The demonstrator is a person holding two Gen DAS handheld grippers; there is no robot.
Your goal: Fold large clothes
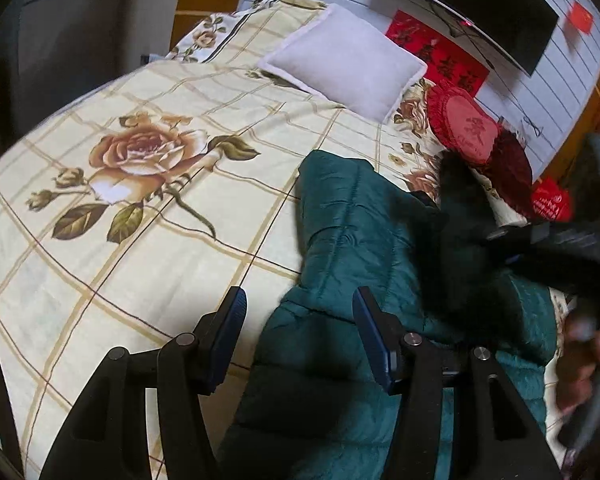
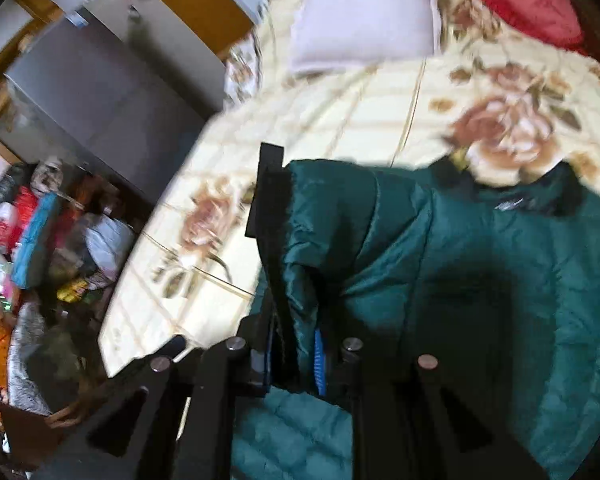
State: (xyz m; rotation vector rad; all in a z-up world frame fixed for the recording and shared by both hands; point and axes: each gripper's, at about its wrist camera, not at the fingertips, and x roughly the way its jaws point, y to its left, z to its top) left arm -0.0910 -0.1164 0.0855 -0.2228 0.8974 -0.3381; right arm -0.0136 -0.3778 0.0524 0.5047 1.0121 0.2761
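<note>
Two hand-held grippers, the left standing open and empty, the right clamped on green quilted fabric.

From its own camera, the left gripper [image 1: 300,336] points forward and downward, its two blue-padded fingers [image 1: 228,336] spread apart with nothing pressed between them. At the right edge of that same view the right gripper [image 1: 512,246] shows as a blurred black body reaching in from the side, and below it a blurred hand [image 1: 584,360] wraps around a dark handle. In the right wrist view, the right gripper [image 2: 292,364] has its jaws drawn close together, blue pads pinching a fold of the jacket [image 2: 440,248] with its black edge band rising between them.
</note>
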